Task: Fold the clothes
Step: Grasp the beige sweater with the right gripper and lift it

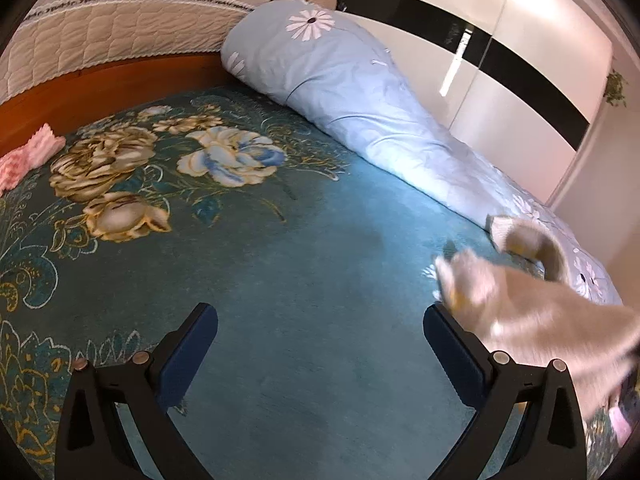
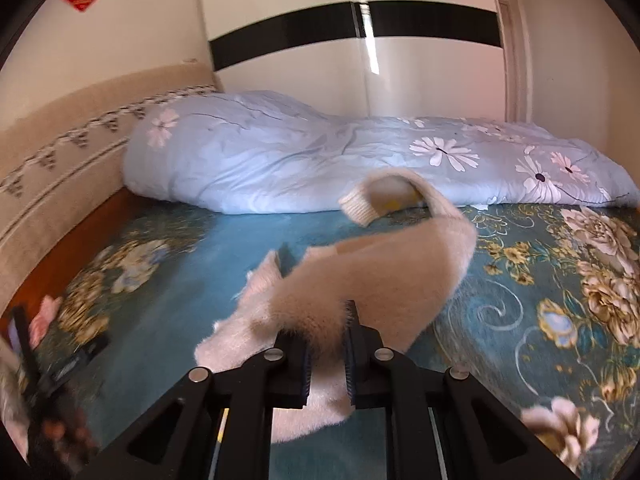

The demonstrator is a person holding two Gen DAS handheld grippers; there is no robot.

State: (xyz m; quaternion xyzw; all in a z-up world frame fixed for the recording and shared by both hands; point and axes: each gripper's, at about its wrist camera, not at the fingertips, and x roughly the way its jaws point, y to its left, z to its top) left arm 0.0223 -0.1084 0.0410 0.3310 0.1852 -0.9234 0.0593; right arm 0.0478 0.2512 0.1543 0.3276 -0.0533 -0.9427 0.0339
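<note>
The left gripper (image 1: pixel 320 332) hangs low over the bed (image 1: pixel 304 264), tilted down toward the teal flowered bedspread, with its fingers (image 1: pixel 192 344) spread wide and nothing between them; bare bedspread fills the gap. Its right finger stands just beside the blurred edge of a cream fuzzy garment (image 1: pixel 532 304), though whether they touch cannot be told from the left wrist view.

The right gripper (image 2: pixel 326 344) points across the bed (image 2: pixel 168 312) toward the far wall, and its fingers (image 2: pixel 296 364) are pressed together on the cream garment (image 2: pixel 360 276), pinching a bunch of its nap between the pads. From the grip the cloth rises and curls to the far right in an arc, off the bedspread, ending in a ribbed cuff (image 2: pixel 358 204) that hangs in front of the quilt. Another part of the garment spreads to the near left of the fingers, and a flap drops below them. The cloth is motion-blurred in both views.

A rolled pale-blue flowered quilt (image 2: pixel 320 160) lies along the far side of the bed. A pink knitted piece (image 1: pixel 28 156) sits at the far left edge by the wooden bed frame (image 1: pixel 100 88). Behind stands a white wardrobe (image 2: pixel 360 60) with a black band.
</note>
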